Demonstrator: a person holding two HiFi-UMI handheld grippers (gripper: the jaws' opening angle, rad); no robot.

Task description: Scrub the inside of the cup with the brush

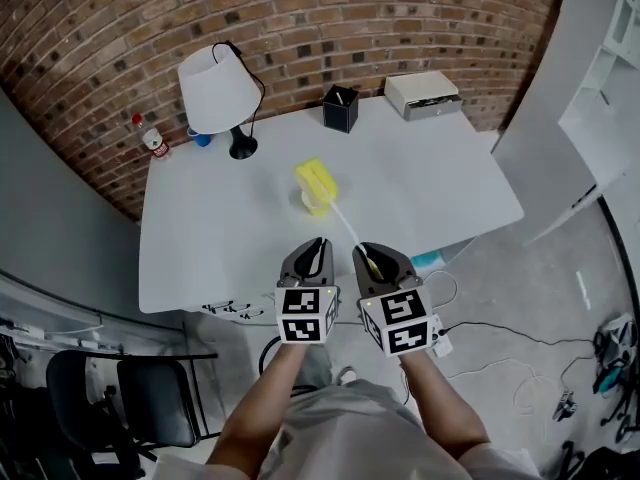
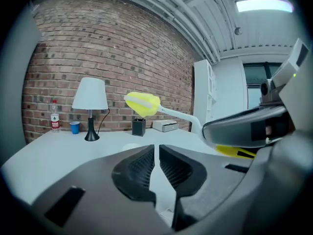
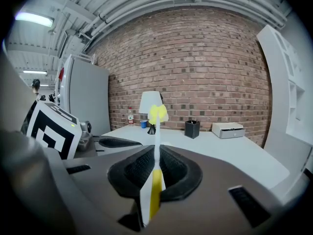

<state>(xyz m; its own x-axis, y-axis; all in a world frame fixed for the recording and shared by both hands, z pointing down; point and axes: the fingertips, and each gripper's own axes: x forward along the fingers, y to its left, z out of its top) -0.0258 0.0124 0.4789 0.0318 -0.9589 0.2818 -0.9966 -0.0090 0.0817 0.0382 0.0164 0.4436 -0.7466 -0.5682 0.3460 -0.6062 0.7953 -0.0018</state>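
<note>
Right hand-held gripper: pinching brush handle, yellow head raised above bench | left hand-held gripper: jaws pressed together, empty, just beside right | cup: on bench, under brush head in head view

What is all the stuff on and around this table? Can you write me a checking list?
Surface: white table, things kept along its far edge.
Job's things: yellow sponge brush with a white handle; small pale cup seemingly under its head, partly hidden.
Clutter: white-shaded lamp on a black base, black square pen holder, white drawer box, small blue cup, clear plastic bottle with a red cap.
Grippers: right tool shut on the brush handle; left tool shut, empty.
Cables: black lamp cord; loose floor cables.
Surroundings: red brick wall, black chair, white shelving.
</note>
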